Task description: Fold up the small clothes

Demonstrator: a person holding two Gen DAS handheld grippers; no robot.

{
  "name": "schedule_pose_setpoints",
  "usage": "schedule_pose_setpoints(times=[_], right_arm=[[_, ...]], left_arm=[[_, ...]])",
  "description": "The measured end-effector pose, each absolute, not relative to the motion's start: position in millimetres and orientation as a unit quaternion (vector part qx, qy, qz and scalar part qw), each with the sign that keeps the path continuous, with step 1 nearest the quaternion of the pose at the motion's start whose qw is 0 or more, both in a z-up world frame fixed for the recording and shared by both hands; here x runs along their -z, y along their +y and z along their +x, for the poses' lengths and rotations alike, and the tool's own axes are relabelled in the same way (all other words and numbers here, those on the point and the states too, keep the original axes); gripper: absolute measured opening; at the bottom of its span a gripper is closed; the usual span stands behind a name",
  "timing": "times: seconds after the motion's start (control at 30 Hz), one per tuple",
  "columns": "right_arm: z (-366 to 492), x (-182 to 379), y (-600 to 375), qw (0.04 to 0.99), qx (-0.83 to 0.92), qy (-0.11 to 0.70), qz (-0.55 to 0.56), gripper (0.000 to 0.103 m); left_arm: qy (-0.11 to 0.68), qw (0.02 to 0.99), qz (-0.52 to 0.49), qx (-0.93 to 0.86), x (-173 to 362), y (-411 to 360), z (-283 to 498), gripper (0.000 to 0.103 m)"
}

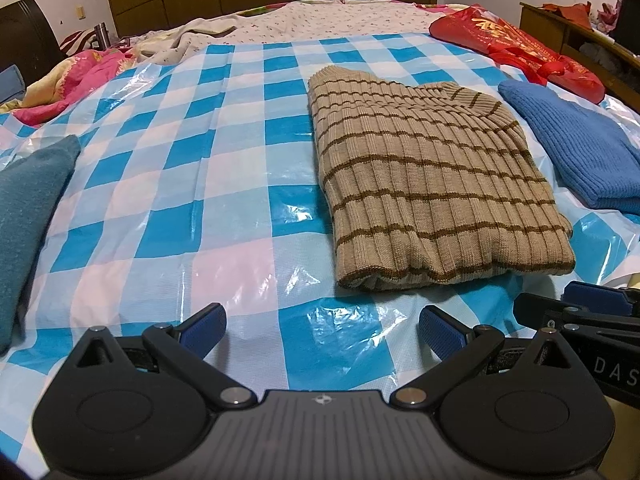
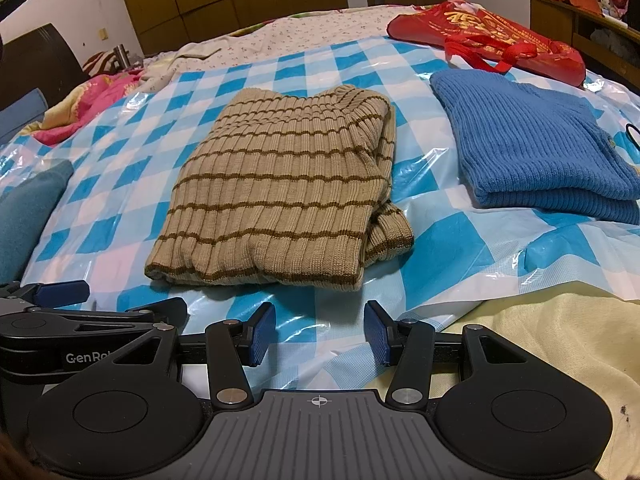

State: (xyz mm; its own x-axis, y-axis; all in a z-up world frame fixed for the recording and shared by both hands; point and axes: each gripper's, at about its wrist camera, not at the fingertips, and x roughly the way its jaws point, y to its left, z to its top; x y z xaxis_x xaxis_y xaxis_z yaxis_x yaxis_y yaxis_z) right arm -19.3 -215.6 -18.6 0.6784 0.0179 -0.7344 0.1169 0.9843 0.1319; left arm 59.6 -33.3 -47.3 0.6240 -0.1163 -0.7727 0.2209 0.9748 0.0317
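Right wrist view: your bed's blue-and-white checked plastic sheet (image 2: 280,64) carries a folded tan striped sweater (image 2: 280,184) at centre, with a folded blue knit sweater (image 2: 532,148) just right of it, apart, and a red bag (image 2: 488,36) behind. Your right claw (image 2: 320,338) and left claw (image 1: 322,334) both sit spread apart, empty, short of the tan sweater's near edge.

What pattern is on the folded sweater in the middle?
Beige rib knit with thin brown horizontal stripes; the sweater shows best in the right wrist view.
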Motion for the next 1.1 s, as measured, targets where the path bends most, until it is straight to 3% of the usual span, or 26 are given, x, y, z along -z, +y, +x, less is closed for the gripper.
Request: schedule_pose_setpoints(times=[1.1], right_arm=[[-19.9, 18.4, -214.8, 0.912, 0.028, 0.400, 0.083, 0.049]], left_arm=[[0.420, 0.901, 0.065, 0.090, 45.5, -33.1, 56.9, 0.103]])
